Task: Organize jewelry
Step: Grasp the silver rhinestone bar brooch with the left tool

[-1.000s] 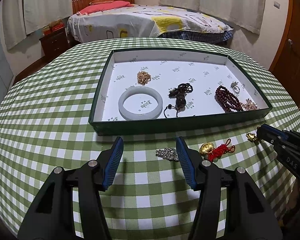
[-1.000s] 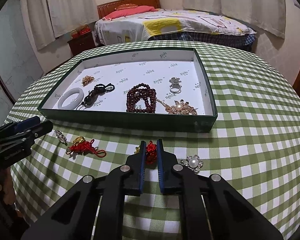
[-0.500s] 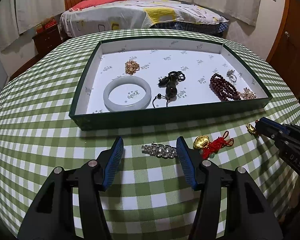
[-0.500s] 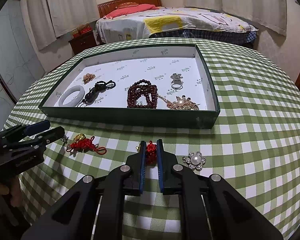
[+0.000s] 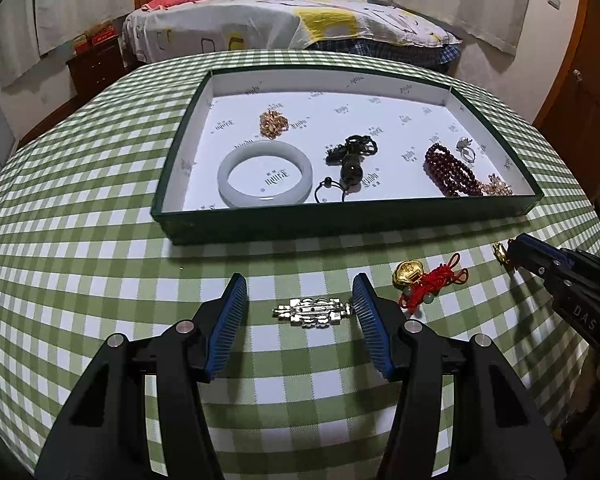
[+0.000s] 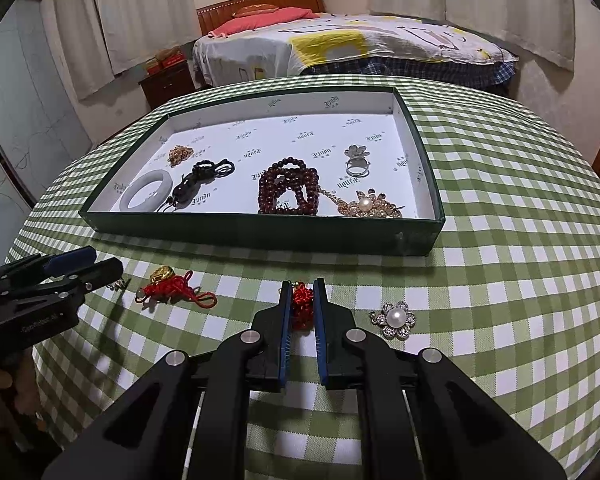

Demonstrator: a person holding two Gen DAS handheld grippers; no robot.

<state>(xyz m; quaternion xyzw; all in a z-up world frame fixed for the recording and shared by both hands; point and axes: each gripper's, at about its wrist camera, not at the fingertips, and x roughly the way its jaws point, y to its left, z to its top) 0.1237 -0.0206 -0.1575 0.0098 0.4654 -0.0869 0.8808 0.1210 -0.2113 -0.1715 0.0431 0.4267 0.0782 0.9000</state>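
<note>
My left gripper (image 5: 300, 284) is open and low over the checked cloth. A silver rhinestone brooch (image 5: 312, 311) lies flat between its blue fingers, its right end close to the right finger. In the right wrist view my right gripper (image 6: 303, 285) is shut on a red knot charm (image 6: 302, 304), whose gold end (image 5: 500, 250) pokes out past the tips. The green tray (image 5: 340, 220) with white lining holds a white bangle (image 5: 265, 174), a black cord pendant (image 5: 350, 160), dark red beads (image 5: 448, 170), a ring (image 5: 466, 150) and a gold chain (image 5: 274, 122).
A gold ingot charm on red cord (image 5: 420, 280) lies on the cloth between the two grippers. A pearl flower brooch (image 6: 396, 319) sits just right of my right gripper. A pearl and gold brooch (image 6: 366, 206) rests in the tray's near right corner. A bed stands beyond the table.
My left gripper has shifted right and turned a little, so the silver brooch now lies squarely between its fingers. The right gripper has kept still with the red charm.
</note>
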